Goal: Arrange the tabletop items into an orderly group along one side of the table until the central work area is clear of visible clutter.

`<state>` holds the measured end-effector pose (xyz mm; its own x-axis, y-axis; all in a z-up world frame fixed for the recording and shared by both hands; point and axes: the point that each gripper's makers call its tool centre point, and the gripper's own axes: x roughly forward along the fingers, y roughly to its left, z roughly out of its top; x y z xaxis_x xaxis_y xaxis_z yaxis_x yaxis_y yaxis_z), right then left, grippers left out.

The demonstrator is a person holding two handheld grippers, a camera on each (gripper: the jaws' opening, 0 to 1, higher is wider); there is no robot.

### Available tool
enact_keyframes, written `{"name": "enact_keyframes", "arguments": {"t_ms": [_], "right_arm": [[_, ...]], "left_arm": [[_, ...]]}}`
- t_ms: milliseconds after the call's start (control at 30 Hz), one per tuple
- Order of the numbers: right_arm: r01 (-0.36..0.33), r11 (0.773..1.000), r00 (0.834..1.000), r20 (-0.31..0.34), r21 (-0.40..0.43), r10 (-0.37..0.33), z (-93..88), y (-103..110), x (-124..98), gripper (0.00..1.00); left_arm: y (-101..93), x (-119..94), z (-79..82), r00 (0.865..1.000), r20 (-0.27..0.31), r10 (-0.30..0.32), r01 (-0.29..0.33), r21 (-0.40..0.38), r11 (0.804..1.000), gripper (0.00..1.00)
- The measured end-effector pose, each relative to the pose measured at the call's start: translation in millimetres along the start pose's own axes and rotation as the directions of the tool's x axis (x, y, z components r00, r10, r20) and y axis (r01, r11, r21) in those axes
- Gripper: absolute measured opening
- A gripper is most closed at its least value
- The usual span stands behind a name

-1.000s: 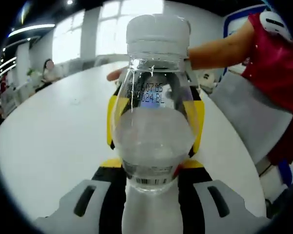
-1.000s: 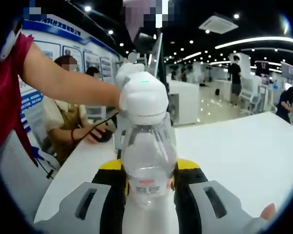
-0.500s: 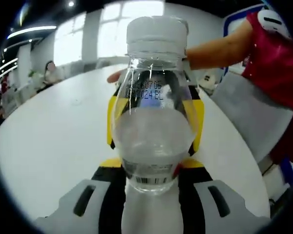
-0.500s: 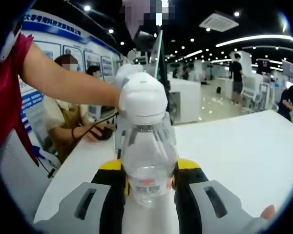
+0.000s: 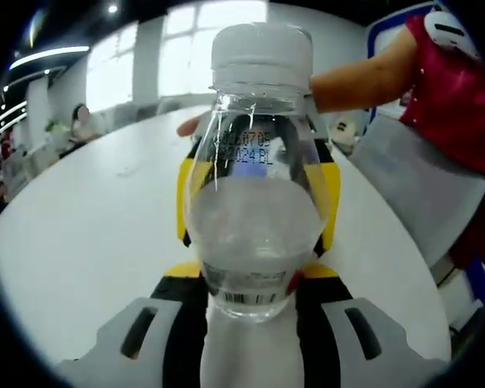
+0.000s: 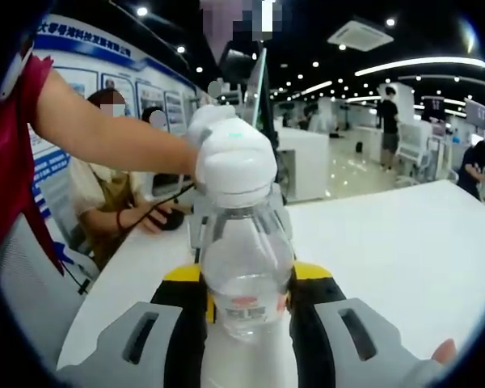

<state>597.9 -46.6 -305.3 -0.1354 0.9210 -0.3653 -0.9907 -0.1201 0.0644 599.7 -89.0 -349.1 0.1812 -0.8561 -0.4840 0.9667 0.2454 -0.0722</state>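
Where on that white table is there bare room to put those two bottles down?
Left gripper view: the table is bare left of the bottle out to the far edge. Right gripper view: table lies bare right of its bottle. It's crowded on the sleeve side, where a seated person works.

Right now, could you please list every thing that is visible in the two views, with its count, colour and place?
bottle: one, clear plastic with a white cap, some clear liquid inside, held between the jaws of both grippers; also in the right gripper view.
table: one, white, under and behind the bottle.
wall panels: several, blue and white, at the left of the right gripper view.
people: a few, seated or standing in the background of both views.
person's arm: one, bare below a red sleeve, reaching to the bottle cap.
left gripper: grey with yellow and black jaws, shut on the bottle.
right gripper: same colours, shut on the bottle.
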Motion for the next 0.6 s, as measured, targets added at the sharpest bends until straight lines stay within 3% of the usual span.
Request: {"name": "enact_keyframes", "arguments": {"t_ms": [267,600], "right_arm": [[0.005,1.0,1.0,-0.016,0.03,-0.004,-2.8,0.1,0.0,0.41],[0.047,0.997,0.999,0.005,0.061,-0.047,2.4,-4.6,-7.1,0.55]], "left_arm": [[0.2,-0.4,-7.0,1.0,-0.027,0.002,-0.003,-0.026,1.0,0.43],[2.3,-3.9,-9.5,0.999,-0.033,0.027,-0.03,-0.082,0.996,0.54]]}}
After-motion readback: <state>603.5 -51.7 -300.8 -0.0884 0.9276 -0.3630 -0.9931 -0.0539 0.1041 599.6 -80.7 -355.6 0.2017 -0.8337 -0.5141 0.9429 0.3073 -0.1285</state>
